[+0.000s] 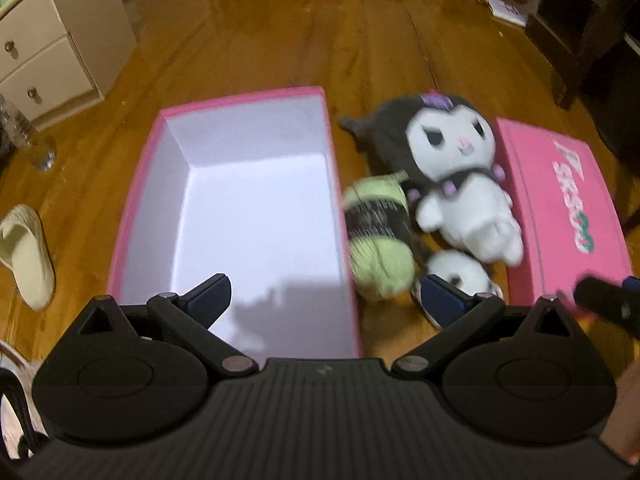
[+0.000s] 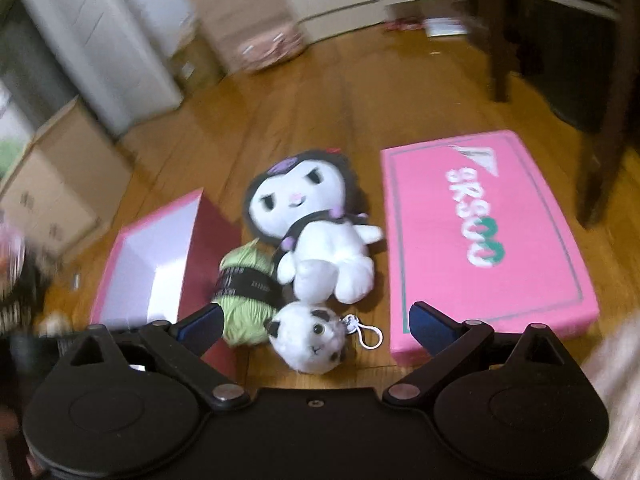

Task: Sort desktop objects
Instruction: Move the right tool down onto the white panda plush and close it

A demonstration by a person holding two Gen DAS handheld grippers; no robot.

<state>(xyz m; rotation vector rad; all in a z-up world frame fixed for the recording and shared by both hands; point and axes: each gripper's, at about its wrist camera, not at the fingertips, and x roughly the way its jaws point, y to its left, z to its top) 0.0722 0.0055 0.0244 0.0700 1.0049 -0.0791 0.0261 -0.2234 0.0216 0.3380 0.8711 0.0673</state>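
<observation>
Wooden floor (image 1: 280, 52) carries everything. Open pink box (image 1: 240, 216) sits left, its lid (image 2: 480, 232) right. Between them I see a Kuromi plush (image 2: 316, 224), green yarn ball (image 2: 248, 292) and small panda keychain plush (image 2: 310, 340), all touching. My left tool (image 1: 326, 298) and right tool (image 2: 316, 326) both gape wide, holding nothing.

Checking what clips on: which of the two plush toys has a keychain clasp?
The small cat plush, nearest the right gripper; the big hooded doll shows none.
</observation>
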